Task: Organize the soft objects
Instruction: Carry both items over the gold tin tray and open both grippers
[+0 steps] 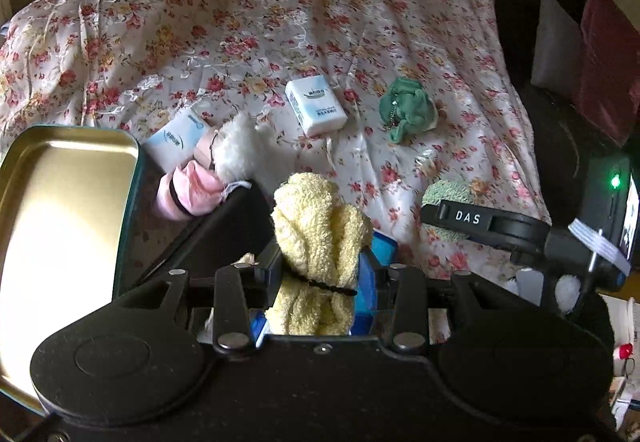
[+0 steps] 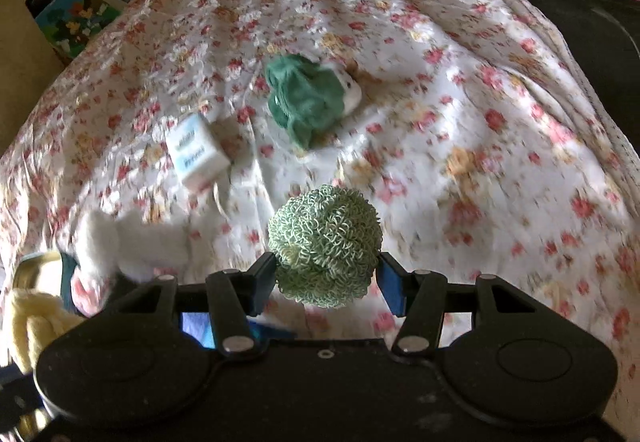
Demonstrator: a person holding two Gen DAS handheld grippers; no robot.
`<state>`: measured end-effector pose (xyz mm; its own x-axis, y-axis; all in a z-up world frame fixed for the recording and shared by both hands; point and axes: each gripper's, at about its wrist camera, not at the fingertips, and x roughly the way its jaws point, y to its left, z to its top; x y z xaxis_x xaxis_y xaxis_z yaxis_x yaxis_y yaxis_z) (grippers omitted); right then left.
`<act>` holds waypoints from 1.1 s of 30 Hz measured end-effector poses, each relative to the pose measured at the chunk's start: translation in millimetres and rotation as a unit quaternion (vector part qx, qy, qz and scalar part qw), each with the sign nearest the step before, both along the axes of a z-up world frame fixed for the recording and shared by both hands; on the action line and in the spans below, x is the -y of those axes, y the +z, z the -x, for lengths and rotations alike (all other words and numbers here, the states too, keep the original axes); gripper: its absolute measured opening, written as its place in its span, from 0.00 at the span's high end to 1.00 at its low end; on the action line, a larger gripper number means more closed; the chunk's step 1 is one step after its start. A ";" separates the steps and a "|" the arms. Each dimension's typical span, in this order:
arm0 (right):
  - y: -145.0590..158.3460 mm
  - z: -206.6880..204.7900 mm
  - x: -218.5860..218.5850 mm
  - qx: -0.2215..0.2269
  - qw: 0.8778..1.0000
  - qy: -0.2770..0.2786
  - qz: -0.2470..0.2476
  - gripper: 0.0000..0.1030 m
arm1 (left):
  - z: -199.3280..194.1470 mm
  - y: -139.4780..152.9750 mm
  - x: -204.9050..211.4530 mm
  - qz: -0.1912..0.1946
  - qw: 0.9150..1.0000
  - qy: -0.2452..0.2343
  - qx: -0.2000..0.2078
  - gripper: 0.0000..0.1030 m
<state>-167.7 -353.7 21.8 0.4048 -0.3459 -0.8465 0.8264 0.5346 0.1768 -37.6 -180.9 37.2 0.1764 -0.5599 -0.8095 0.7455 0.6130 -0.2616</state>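
Left wrist view: my left gripper (image 1: pixel 320 274) is clamped on the banded yellow towel roll (image 1: pixel 320 242), lifted just beside the open tin (image 1: pixel 68 202); I worry the floppy top could snag the tin's rim. Only this view shows the tin. Right wrist view, blurred: my right gripper (image 2: pixel 326 274) pinches the green looped ball (image 2: pixel 324 246) above the floral bedspread (image 2: pixel 480 122); it could squirt free.

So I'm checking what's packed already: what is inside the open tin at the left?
The tin shows only a bare gold bottom; nothing lies in the visible part. Its lower corner is hidden behind the left claw, which is shut on the yellow towel.
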 end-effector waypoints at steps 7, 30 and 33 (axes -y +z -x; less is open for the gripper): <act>16.5 3.9 -49.7 -0.024 0.998 0.049 0.026 0.47 | -3.5 13.4 -28.9 0.012 1.000 0.011 0.004 0.62; 28.1 0.8 -209.2 -0.047 0.969 0.240 -0.027 0.47 | -62.4 17.6 -140.1 0.002 0.988 0.155 -0.001 0.61; 30.9 -16.9 -221.7 -0.039 0.964 0.261 -0.031 0.47 | -78.2 15.0 -155.4 -0.008 0.982 0.189 0.004 0.61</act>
<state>-150.8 -132.0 52.7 0.4439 -0.0599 -0.8941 0.4606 0.8711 0.1703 40.6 -25.5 52.2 0.3752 -0.4405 -0.8156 0.4668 0.8499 -0.2443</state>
